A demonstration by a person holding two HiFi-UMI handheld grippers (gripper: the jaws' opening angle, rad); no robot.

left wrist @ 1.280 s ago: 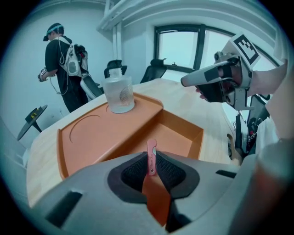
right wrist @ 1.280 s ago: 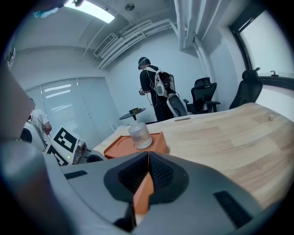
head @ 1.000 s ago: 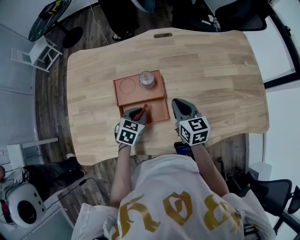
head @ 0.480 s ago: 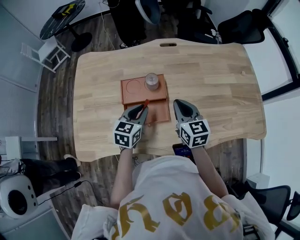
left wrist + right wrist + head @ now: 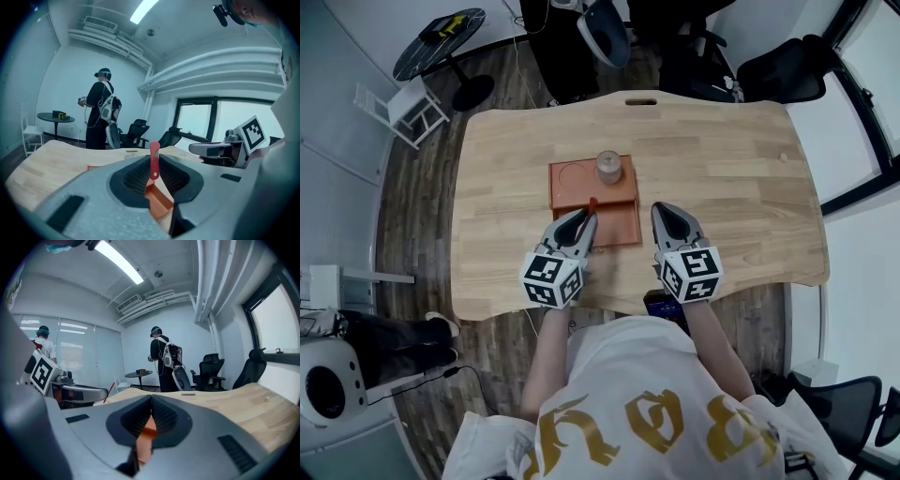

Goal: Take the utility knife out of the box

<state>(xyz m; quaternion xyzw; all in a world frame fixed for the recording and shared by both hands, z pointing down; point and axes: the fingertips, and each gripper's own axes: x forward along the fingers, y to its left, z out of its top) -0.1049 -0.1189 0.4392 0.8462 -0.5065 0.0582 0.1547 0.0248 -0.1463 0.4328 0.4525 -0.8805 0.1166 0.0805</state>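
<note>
A slim red utility knife point(image 5: 153, 161) stands upright between the jaws of my left gripper point(image 5: 153, 158), which is shut on it. In the head view the knife point(image 5: 592, 204) pokes out of the left gripper point(image 5: 585, 218) over the front compartment of the orange box point(image 5: 619, 231). My right gripper point(image 5: 662, 208) hangs just right of the box, shut with nothing in it. Its jaws meet in the right gripper view point(image 5: 151, 398), with the orange box point(image 5: 149, 432) showing below them.
A small grey cylinder point(image 5: 608, 166) stands in the box's back compartment beside a round recess point(image 5: 570, 174). The box lies on a light wooden table point(image 5: 722, 159). A person with a backpack point(image 5: 161, 357), office chairs point(image 5: 210, 366) and a round side table point(image 5: 439, 37) stand beyond it.
The left gripper, still shut on the knife, has shifted slightly, and the knife now points more upright. The head view has drifted. The right gripper stays beside the box.
</note>
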